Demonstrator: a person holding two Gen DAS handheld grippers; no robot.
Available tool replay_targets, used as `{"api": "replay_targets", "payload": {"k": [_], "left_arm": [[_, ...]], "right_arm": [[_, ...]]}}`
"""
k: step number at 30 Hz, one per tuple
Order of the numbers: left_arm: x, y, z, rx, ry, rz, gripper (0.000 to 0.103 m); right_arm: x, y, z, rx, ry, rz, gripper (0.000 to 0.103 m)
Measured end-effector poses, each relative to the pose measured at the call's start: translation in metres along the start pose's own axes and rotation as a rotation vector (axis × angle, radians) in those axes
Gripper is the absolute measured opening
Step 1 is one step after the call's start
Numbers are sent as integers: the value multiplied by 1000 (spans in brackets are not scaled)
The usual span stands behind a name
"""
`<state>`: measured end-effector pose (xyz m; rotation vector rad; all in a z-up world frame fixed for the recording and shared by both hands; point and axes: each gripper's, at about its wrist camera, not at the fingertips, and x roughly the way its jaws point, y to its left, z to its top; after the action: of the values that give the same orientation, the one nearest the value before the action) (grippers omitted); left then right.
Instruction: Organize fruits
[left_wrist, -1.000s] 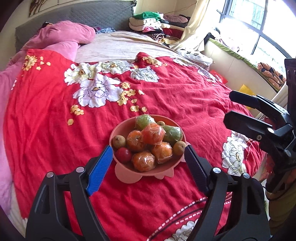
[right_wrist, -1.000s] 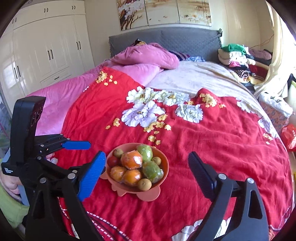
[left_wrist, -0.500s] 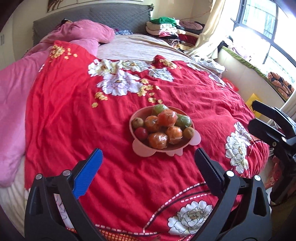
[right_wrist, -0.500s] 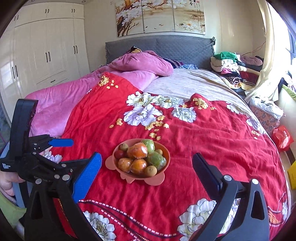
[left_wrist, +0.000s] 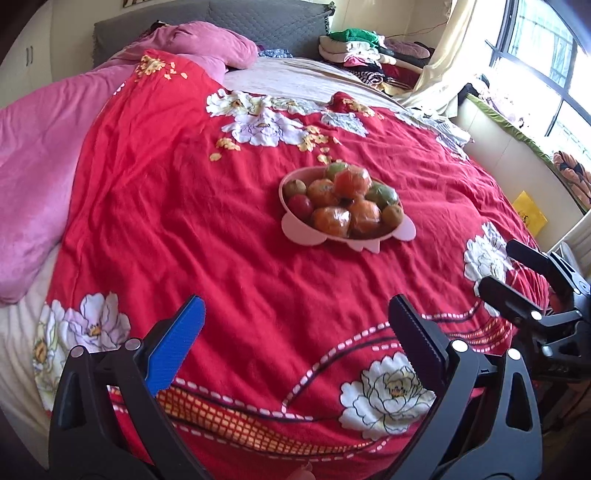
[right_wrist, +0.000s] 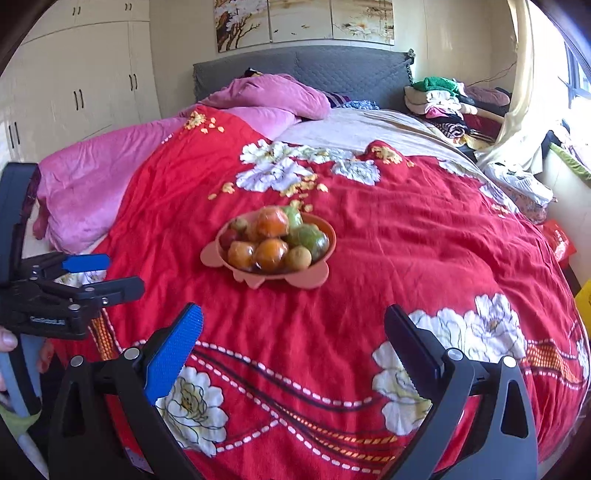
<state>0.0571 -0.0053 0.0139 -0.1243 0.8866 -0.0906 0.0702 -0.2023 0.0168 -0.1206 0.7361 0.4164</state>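
- Setting: a bedroom. A bed (right_wrist: 424, 229) fills both views, covered by a red quilt (left_wrist: 221, 229) with white flowers; a pink blanket (right_wrist: 92, 177) lies at the left, a grey headboard (right_wrist: 332, 70) and a three-panel flower painting (right_wrist: 303, 22) at the top, white wardrobes (right_wrist: 74, 74) at the upper left, folded clothes (right_wrist: 450, 103) at the upper right.
- Task item: a pink bowl (right_wrist: 210, 254) of fruit (right_wrist: 273, 240) sits on the quilt just above frame centre in both views, well apart from both tools.
- Contents: several oranges (left_wrist: 330, 221) in clear wrap, green fruits (left_wrist: 384, 194), one red fruit (left_wrist: 300, 206) and small brown ones (left_wrist: 392, 215), heaped above the rim.
- Left hand-held gripper (left_wrist: 295, 332): jaws wide apart, nothing between them, bottom of its own view.
- Right hand-held gripper (right_wrist: 293, 332): jaws wide apart, nothing between them.
- Handling, judged: each fruit looks light and firm; the wrap probably makes the oranges slippery. Take hold across the widest part of one top fruit, with moderate pressure to avoid bruising.
- Caution, judged: the heap is loose and the mattress is soft, so a side push may roll fruit out or tip the bowl.
- Writing: a small white label on the left tool's body, at the left edge of the right-wrist view, is too blurred to read. No brand is legible elsewhere.
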Motion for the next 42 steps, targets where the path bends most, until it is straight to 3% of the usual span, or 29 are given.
{"api": "replay_targets", "payload": {"k": [10, 42], "left_arm": [[2, -8, -24, -15, 5, 22, 93], [3, -2, -24, -33, 6, 35, 93]], "right_arm": [[6, -1, -17, 52, 12, -8, 98], [9, -3, -18, 59, 35, -8, 98]]}}
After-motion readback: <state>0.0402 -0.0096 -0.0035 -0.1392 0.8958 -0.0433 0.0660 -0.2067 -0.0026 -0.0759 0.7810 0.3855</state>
